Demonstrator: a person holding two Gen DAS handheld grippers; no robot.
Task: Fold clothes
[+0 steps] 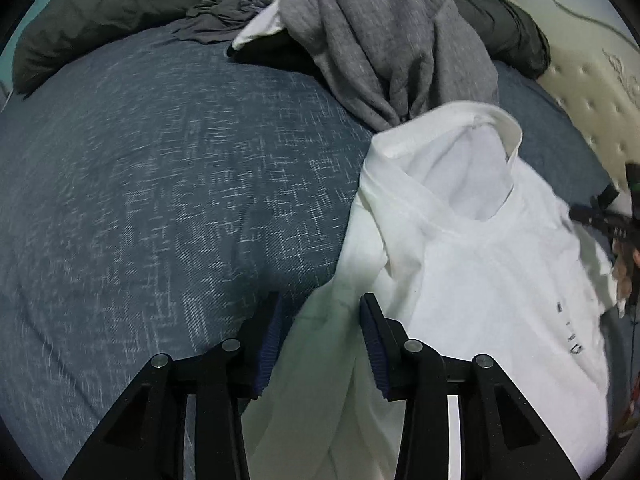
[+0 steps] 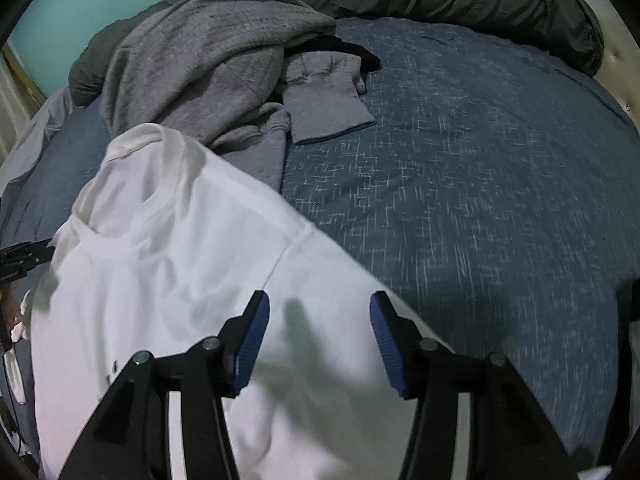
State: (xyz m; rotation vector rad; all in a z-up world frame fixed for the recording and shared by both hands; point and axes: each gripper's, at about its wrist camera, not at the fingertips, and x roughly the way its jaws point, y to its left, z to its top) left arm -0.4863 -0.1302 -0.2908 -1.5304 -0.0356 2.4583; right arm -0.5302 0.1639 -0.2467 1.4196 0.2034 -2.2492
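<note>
- The white T-shirt (image 1: 472, 280) lies on the bed (image 1: 160, 184), soft and a bit crumpled, with its round neck hole at the far end.
- In the left wrist view it fills the near right part; in the right wrist view the white T-shirt (image 2: 180, 280) fills the near left part.
- Its cloth is thin and smooth, with a thick ribbed band around the neck and small dark print on the front.
- The bed has a blue cover with lots of tiny white scratchy lines, like woven cloth.
- The left tool (image 1: 320, 336) is open wide. Its black fingers have bumpy blue pads (image 1: 372, 344), and a white sleeve lies in the gap between them. I cannot tell if the pads touch the cloth.
- The right tool (image 2: 318, 340) is open wide too, over the other side of the shirt, with its shadow falling on the white cloth.
- A gray sweater (image 2: 192, 68) sits in a lumpy heap at the far end of the T-shirt, fuzzy and speckled. Its sleeve sticks out flat to the right.
- A dark puffy blanket (image 1: 100, 12) is rolled along the far edge of the bed.
- A cream headboard (image 1: 592, 92) with little button dents stands on the right.
</note>
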